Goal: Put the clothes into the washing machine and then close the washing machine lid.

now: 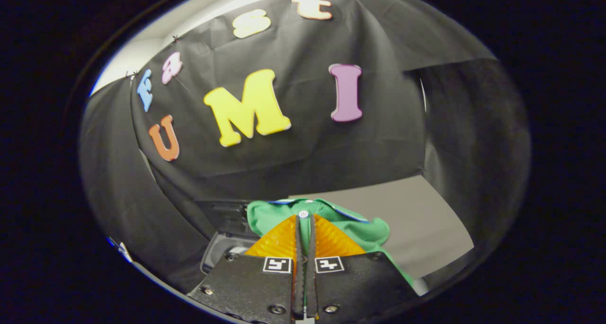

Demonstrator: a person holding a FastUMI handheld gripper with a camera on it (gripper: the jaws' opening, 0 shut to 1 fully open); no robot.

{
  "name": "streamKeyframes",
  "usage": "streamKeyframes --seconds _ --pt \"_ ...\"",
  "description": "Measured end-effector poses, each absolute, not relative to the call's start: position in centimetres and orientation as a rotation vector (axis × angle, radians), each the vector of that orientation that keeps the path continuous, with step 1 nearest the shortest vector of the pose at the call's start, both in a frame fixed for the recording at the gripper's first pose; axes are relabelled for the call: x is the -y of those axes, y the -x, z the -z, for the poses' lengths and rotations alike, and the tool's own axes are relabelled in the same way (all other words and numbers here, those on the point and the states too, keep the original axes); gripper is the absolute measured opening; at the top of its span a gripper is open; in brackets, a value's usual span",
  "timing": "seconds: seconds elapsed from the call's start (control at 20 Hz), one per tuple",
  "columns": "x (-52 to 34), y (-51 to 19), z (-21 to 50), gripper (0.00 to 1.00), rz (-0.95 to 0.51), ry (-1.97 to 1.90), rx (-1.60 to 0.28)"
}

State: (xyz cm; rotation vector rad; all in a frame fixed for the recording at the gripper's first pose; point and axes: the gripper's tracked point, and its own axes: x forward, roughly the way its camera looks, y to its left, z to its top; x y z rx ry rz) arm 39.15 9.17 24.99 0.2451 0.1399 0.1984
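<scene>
Gripper view has the green polo shirt with a blue-trimmed collar [350,227] bunched just ahead of the gripper [305,220], its fingers drawn together and pinching a fold of the cloth by the white button [303,214]. Beyond and beside it lies the dark open washing machine tub [222,248], with a grey table top [416,220] on the other side. I'd say keep the pinch firm, carry the shirt well over the tub mouth, and let go only once the trailing cloth clears the rim.

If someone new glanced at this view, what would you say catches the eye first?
The bright green shirt, pinched between the gripper's nearly closed fingers, with a white button just at their tips. Beside it on the left, slightly beyond the fingers, sits the dark washing machine; a grey surface lies to the right.
</scene>
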Motion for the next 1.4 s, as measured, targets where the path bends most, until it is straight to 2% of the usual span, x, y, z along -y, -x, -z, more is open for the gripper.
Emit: streamKeyframes --seconds 0.35,0.6,1.0,1.4 --pt "-19.2 -35.0 -33.1 0.05 -0.344 -0.229 0.033" --pt "-25.4 -34.6 -34.7 0.05 -0.382 -0.190 0.060" --pt "-33.8 -38.0 -30.0 0.05 -0.421 -0.111 -0.066" --pt "-39.3 -45.1 -19.5 0.05 -0.448 -0.088 -0.300"
